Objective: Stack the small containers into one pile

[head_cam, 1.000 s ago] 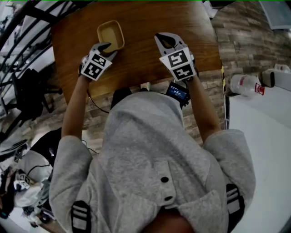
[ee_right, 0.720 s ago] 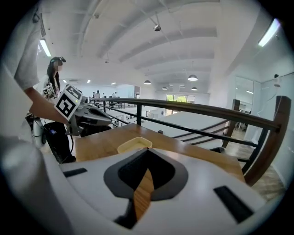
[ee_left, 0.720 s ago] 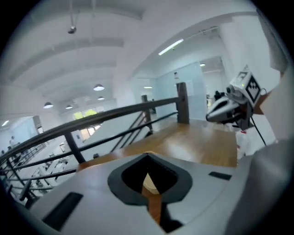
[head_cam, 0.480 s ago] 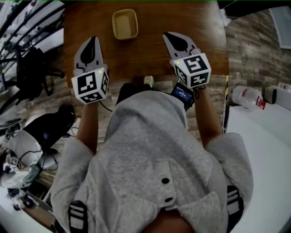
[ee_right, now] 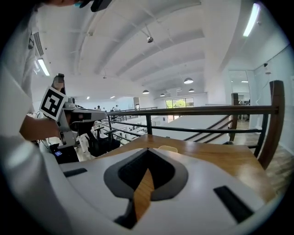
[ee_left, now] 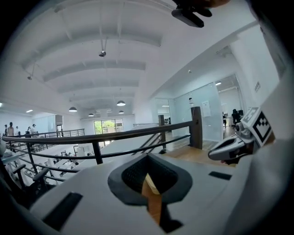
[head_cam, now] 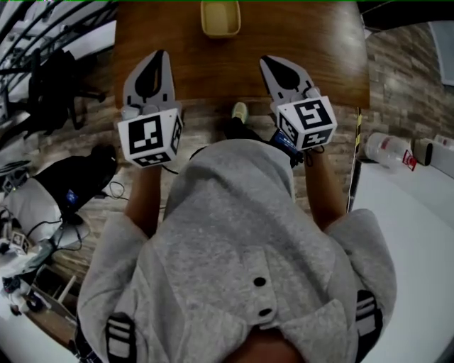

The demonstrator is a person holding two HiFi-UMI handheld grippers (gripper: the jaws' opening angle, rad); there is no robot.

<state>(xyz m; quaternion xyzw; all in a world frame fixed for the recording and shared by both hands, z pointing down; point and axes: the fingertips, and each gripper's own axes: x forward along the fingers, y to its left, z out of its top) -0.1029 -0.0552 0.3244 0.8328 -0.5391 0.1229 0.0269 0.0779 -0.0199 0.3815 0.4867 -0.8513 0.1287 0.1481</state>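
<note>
I hold the left gripper [head_cam: 157,57] and right gripper [head_cam: 267,62] shut and empty at the table's [head_cam: 333,49] near edge, with the tan container [head_cam: 220,19] far ahead, roughly midway between them.

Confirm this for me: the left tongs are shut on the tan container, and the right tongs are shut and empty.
Not quite. The left tongs are shut on nothing, as the left gripper view shows. In the head view, the container sits alone on the table, well ahead of both. The right tongs are indeed shut and empty.
</note>
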